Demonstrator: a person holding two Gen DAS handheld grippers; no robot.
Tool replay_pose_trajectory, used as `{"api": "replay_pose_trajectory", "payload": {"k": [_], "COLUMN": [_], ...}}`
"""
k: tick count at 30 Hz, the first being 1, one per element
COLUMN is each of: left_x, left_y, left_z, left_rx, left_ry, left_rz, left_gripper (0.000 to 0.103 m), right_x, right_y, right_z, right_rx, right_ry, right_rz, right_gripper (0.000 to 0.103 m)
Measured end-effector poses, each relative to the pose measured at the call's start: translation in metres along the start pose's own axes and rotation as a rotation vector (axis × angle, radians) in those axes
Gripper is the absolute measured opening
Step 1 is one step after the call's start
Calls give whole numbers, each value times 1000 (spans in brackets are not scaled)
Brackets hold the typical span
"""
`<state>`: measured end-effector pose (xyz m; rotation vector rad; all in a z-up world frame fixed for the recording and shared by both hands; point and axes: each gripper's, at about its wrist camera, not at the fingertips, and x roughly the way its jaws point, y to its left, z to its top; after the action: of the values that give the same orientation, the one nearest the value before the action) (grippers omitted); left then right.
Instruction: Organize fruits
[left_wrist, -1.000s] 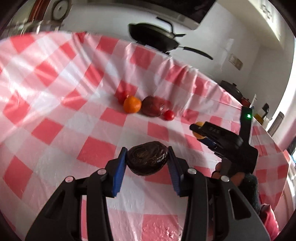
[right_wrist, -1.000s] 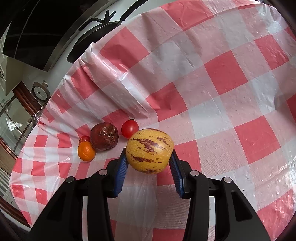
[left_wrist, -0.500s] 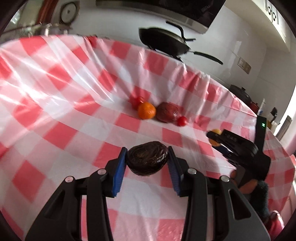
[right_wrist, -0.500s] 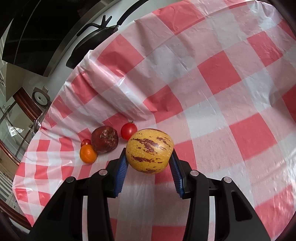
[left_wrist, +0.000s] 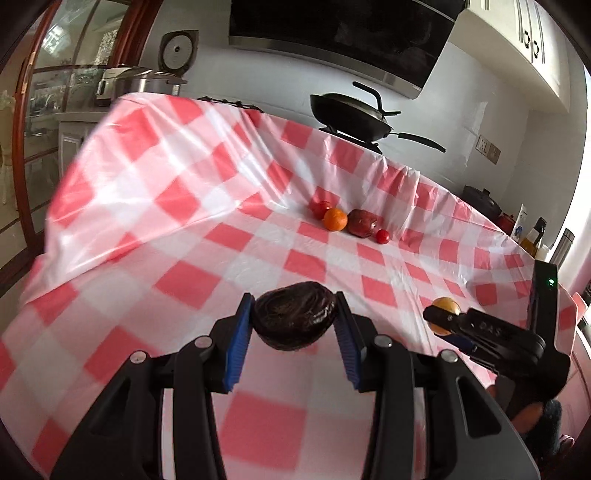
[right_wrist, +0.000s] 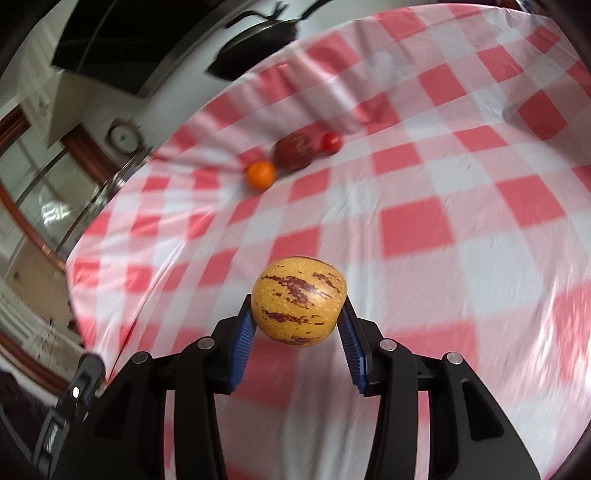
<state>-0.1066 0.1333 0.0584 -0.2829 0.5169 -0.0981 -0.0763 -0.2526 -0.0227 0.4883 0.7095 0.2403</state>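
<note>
Fruits are split between the tongs and the checked tablecloth (left_wrist: 192, 280): the left gripper (left_wrist: 293, 334) pinches a dark wrinkled fruit (left_wrist: 293, 319) between its blue pads, its underside hidden, and the right gripper (right_wrist: 299, 332) pinches a yellow fruit with purple streaks (right_wrist: 298, 300). Well beyond them an orange (left_wrist: 335, 219), a dark red fruit (left_wrist: 362, 222) and a small tomato (left_wrist: 383, 236) lie close together. Another red fruit (left_wrist: 320, 207) is half hidden behind the orange, and the group is blurred in the right view.
</note>
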Motion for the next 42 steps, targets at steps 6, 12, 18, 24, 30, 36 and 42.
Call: {"api": "replay_pose_trajectory", "payload": {"k": [6,12,18,24,30,36,42], "left_x": [-34,-69,-100,-128,-165,-196,-192], "left_y": [37,79,114,152,194,240,281], "left_z": [-19,-31,-36,-41,-56,-80,-109], "left_rx": [-1,-35,-67,-113,-181,-257,-322], "left_ry": [10,0,-29,-47,-57,-44,47], "left_rz": [46,104,157,224,308,399,460], "left_gripper": [43,43,43,43,43,43,43], "right_x": [-16,-23,-23,-28,-26,-29,-21], "right_y": [45,86,131,175,212,256,287], "right_z": [-39,-71,-105,-141,-178,-234,-295], "right_rx": [-125,-259,-397,-550,-680,-866,-1037], "right_ry": [53,108,169,218,298,397,518], "right_rz": [51,96,155,236,315,431,478], "right_gripper": [44,44,44,44,44,44,44]}}
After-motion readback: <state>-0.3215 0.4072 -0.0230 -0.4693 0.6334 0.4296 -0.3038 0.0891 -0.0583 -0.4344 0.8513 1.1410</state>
